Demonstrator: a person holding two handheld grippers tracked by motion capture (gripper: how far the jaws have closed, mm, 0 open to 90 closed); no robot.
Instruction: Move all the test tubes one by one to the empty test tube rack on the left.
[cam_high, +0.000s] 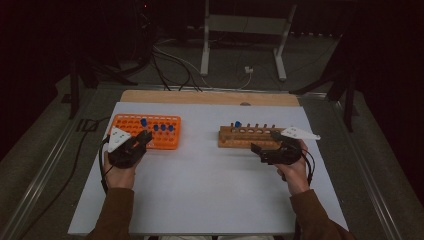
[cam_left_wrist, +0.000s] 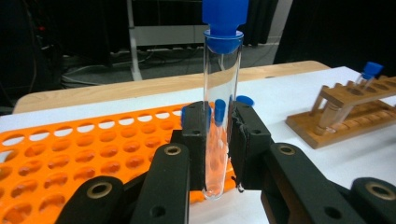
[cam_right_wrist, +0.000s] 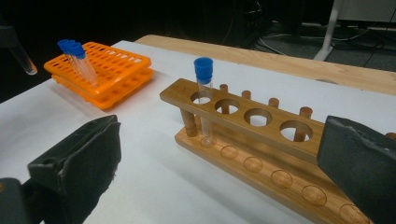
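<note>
Carry the capped tube from the orange rack to the wooden rack.

Your left gripper (cam_left_wrist: 218, 140) clamps a blue-capped test tube (cam_left_wrist: 222, 93) upright, just near the orange rack (cam_high: 160, 135). Keep it vertical as you move right toward the wooden rack (cam_right_wrist: 261, 140), where one tube (cam_right_wrist: 203, 93) stands in the leftmost hole. Your right gripper (cam_right_wrist: 219, 168) waits there, jaws wide apart and empty.

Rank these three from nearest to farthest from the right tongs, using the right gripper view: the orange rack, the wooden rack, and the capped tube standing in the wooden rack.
1. Wooden rack: directly ahead of the open right tongs, its near end between the jaws.
2. Capped tube: standing in the rack's far end hole.
3. Orange rack: farthest, across the white table, upper left.
</note>
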